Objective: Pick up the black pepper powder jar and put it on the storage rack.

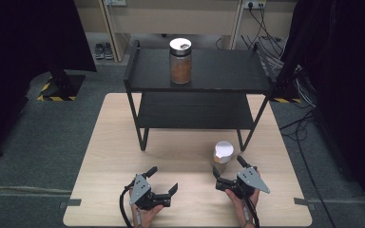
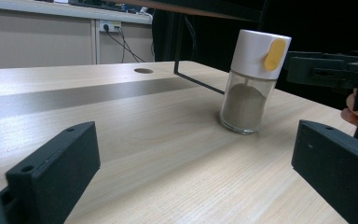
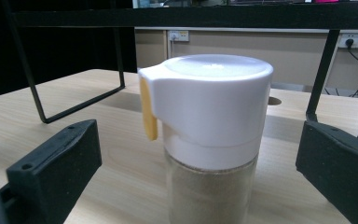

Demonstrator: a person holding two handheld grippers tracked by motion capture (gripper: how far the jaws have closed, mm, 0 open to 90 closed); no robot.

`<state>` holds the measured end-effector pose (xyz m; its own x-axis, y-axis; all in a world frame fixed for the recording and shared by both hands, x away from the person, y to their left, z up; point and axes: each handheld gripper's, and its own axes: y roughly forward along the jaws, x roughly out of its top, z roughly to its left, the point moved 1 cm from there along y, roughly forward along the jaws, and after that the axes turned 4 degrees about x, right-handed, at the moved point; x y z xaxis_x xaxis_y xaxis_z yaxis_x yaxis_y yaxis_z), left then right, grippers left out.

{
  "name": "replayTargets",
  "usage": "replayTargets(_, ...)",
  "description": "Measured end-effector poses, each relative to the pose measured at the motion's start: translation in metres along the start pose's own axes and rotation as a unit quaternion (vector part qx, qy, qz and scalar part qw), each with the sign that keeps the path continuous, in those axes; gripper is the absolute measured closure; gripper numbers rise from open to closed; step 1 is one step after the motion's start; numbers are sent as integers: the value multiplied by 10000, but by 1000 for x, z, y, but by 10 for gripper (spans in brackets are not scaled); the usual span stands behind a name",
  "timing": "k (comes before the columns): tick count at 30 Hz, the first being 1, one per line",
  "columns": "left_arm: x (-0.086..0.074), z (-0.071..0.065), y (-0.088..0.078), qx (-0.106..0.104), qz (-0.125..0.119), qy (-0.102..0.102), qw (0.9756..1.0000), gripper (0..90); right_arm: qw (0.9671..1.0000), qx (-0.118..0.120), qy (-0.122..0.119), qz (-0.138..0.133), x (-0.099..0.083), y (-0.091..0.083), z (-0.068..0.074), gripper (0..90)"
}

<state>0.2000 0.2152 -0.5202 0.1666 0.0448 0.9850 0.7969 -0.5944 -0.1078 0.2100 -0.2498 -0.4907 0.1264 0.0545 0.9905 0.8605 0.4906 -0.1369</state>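
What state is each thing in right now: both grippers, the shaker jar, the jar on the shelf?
Left gripper: open, empty, low over the table.
Right gripper: open, jaws either side of the shaker jar, not yet closed on it.
Shaker jar: upright on the table, white lid on, part-filled with pale powder.
Brown jar: upright on the shelf rack's top level, lid on.

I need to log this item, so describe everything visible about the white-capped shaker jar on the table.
The shaker jar is a clear glass cylinder holding beige powder about halfway up, topped by a white plastic cap with a yellow tab at its spout. It stands upright on the wooden table, in front of the black shelf. The right gripper has its open jaws on either side of it, apparently not touching.
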Motion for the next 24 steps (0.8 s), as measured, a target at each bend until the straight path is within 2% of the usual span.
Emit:
replayTargets(7,0,0,0,-1,-2,-4,10000,3,9999,-22,-87,122,0,15,-2,15)
replayTargets(21,0,0,0,0,-1,-14,10000,4,9993,-46,-44,360,2,34,-8,164)
replayTargets(24,0,0,0,1,-2,-13,10000,4,9991,-51,-44,416,2,37,-9,172)
